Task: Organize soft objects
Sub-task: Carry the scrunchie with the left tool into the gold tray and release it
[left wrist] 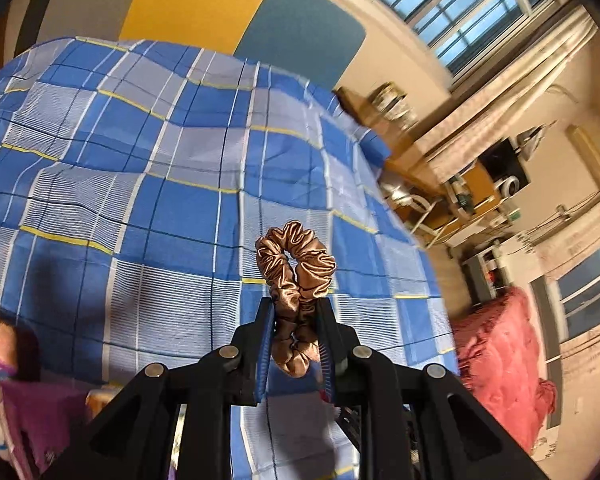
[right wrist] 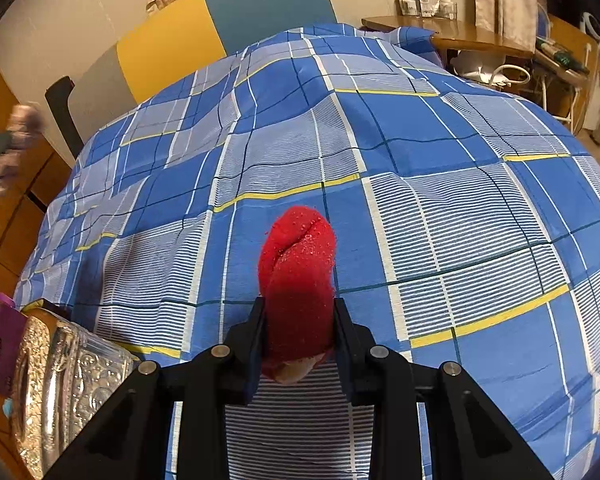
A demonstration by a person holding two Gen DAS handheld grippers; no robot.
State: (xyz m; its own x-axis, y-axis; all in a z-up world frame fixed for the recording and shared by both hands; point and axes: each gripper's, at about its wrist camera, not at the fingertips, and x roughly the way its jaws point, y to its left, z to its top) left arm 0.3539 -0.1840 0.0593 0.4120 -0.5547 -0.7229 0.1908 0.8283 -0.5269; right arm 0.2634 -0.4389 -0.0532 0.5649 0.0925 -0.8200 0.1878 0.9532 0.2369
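Left wrist view: fingers (left wrist: 294, 312) pinch a tan scrunchie (left wrist: 294, 268); right fingers (right wrist: 299, 312) pinch a red sock (right wrist: 298, 276).

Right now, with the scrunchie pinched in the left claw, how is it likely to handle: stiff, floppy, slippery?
Probably floppy: the scrunchie bunches into soft folds where the left claw squeezes it. Likely light, since its free loop stands up unsupported. Its satin sheen suggests it could slip from a loose grip.

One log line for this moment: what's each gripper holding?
left gripper: shut on brown scrunchie | right gripper: shut on red sock | both held above blue checked bedspread
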